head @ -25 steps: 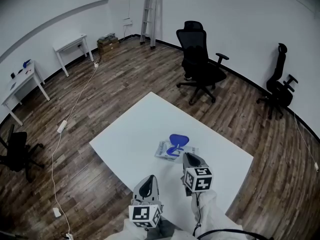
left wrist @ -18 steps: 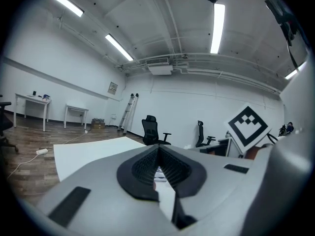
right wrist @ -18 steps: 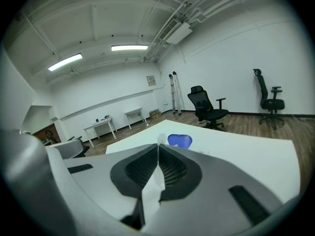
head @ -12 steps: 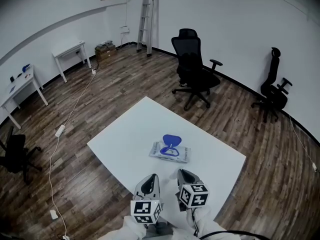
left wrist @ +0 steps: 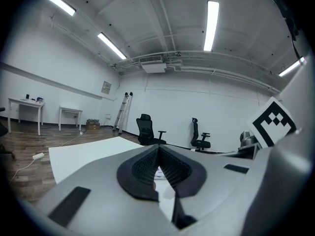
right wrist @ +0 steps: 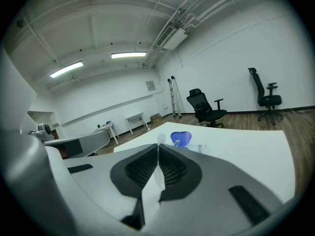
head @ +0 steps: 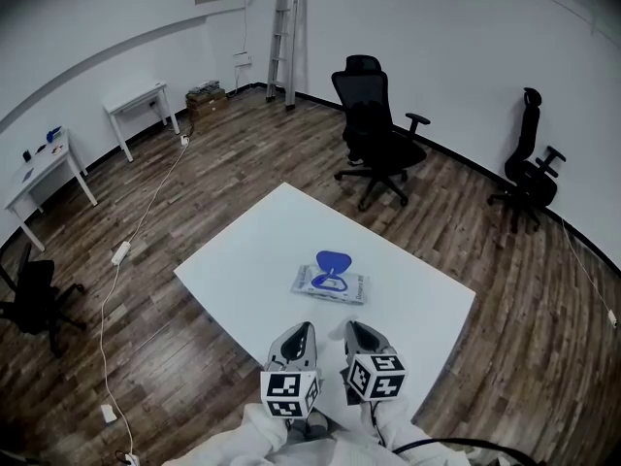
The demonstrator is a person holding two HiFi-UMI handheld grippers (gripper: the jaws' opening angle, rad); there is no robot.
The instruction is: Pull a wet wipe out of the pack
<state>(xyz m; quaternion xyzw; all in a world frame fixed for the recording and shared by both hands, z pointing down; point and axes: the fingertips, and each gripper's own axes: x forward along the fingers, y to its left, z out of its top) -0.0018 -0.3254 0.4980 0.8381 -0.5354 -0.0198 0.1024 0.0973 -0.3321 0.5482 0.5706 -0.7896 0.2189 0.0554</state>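
- Clenched on a wipe (right wrist: 150,195): right claw (right wrist: 158,147), pads pressed on a thin white sheet, one end poking just past the tips, the rest trailing back toward the camera.
- Clenched as well: left claw (left wrist: 157,150), pads met at the tips, nothing pinched between them.
- Seen from the head view, left claw (head: 304,331) and right claw (head: 358,331) side by side and near each other, both pointing away from the person, over the near corner of the white tabletop (head: 243,260).
- Behind each claw, white sleeves (head: 247,435) at the bottom edge.
- Straight ahead of both claws and apart from them: pack (head: 335,285) lying flat on the tabletop, blue lid (head: 334,259) flipped open at its far side.
- From the right claw's own view, lid (right wrist: 180,138) just beyond the tips and slightly right, pack (right wrist: 202,148) beneath and beside it.
- Through the gap below the left claw's tips, a sliver of the pack (left wrist: 158,173).
- Farther ahead, off the tabletop: black chair (head: 376,134); to the right of the claws, second chair (head: 532,158).
- Far ahead and left of the claws: ladder (head: 286,37), two white desks (head: 144,95), cable (head: 146,212) trailing over the wooden floor (head: 466,231).
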